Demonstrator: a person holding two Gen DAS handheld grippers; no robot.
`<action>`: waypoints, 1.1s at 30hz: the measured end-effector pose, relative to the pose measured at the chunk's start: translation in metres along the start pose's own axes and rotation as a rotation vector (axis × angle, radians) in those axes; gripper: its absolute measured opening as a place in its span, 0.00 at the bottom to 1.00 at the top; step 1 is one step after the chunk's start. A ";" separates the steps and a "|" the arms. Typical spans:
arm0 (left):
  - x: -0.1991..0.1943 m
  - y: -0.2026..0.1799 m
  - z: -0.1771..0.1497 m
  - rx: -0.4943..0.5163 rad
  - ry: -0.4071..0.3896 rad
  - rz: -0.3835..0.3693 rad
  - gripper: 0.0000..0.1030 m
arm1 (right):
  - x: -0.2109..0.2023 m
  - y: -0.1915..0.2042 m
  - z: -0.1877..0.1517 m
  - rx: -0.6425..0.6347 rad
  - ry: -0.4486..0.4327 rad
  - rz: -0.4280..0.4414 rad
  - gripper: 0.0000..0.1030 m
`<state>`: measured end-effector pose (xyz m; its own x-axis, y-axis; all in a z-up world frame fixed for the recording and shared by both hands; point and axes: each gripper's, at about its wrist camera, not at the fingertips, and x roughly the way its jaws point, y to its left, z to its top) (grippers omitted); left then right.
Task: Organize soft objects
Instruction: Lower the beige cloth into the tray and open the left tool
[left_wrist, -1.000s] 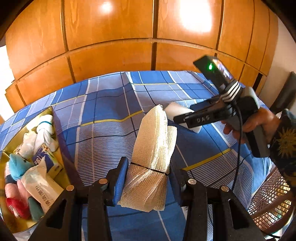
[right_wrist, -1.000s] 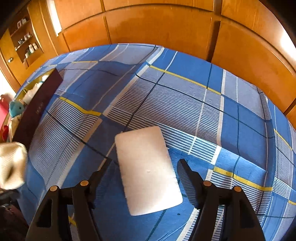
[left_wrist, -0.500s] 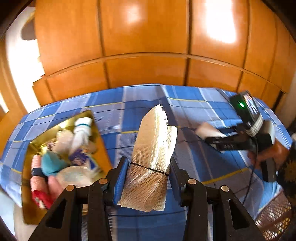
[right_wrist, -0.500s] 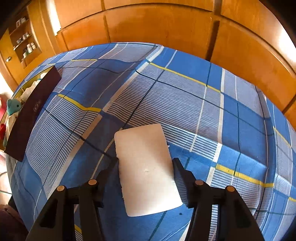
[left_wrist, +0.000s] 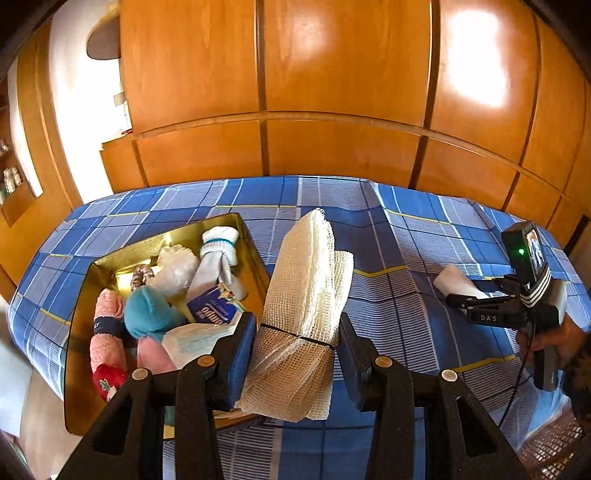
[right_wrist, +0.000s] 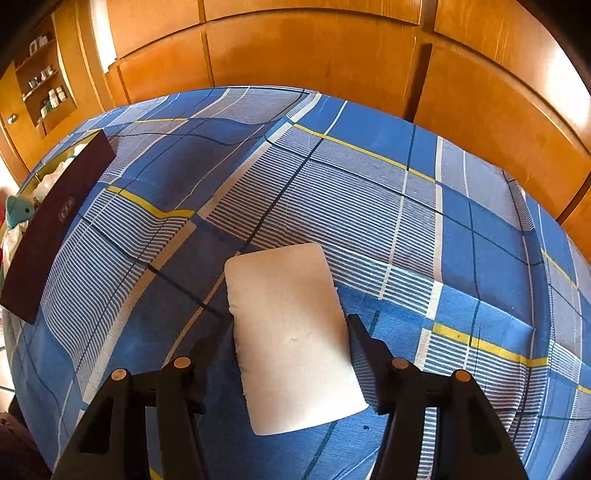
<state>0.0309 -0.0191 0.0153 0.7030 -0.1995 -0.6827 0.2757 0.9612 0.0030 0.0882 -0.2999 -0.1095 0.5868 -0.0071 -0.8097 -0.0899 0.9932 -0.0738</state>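
Gripping the mesh roll, left fingers now near the tray; right fingers closed on the sponge.

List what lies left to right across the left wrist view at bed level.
Gold tray of soft items → mesh roll clamped in the left gripper → white foam block → right gripper → hand holding it.

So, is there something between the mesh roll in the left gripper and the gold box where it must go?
Nothing visible blocks it. The mesh roll is held beside the gold box, which is open on top, though already crowded with soft things.
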 end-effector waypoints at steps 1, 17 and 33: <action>0.000 0.002 0.000 -0.003 0.001 0.003 0.42 | 0.000 0.001 0.000 -0.004 -0.003 -0.003 0.58; 0.003 0.032 0.000 -0.059 0.011 0.049 0.42 | -0.001 0.002 -0.001 -0.015 -0.013 -0.012 0.58; 0.026 0.158 0.030 -0.434 0.081 -0.018 0.42 | 0.000 0.004 -0.001 -0.036 -0.010 -0.022 0.58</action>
<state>0.1126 0.1215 0.0200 0.6423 -0.2182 -0.7347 -0.0251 0.9521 -0.3047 0.0869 -0.2962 -0.1101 0.5971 -0.0271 -0.8017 -0.1059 0.9880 -0.1123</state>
